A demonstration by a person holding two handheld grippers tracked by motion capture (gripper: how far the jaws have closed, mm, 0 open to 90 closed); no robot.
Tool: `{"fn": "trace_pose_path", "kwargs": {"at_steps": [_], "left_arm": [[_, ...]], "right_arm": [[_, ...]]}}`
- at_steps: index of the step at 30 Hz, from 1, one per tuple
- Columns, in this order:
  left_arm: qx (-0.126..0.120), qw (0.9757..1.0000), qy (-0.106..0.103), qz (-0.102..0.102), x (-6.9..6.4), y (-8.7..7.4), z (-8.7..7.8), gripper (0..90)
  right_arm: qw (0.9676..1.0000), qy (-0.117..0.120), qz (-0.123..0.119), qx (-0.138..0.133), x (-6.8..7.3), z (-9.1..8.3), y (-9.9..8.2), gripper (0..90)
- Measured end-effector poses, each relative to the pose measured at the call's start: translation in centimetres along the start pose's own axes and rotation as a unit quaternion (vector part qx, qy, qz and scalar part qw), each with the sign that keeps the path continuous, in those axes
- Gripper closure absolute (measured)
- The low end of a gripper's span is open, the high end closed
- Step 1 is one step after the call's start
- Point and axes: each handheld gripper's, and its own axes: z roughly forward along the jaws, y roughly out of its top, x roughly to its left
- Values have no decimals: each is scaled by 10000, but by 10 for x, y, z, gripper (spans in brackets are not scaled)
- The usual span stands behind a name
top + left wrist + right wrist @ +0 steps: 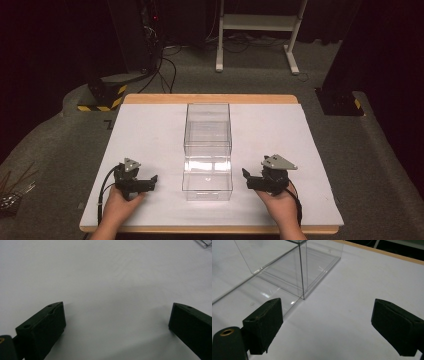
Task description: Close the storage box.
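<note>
In the high view I hold the left gripper (153, 178) and right gripper (246, 174) low on the white-covered worktop (150, 130), one on each side of the near clear plastic box (207, 179), apparently to take it from both sides. A second clear plastic box (207, 125) stands just beyond it.

In the left gripper view my jaws are spread wide, with a clear corner far ahead to the right.

In the right gripper view the jaws are wide, with the clear walls ahead to the left. I read no writing.
</note>
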Motion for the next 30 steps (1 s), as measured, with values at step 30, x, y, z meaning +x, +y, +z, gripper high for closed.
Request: {"fn": "trace_pose_path", "kwargs": {"at_steps": [30], "left_arm": [[2,10000,-2,3,0,0,0,12]], "right_arm": [[9963,699,-295,-407,45,-18,15,113]]}}
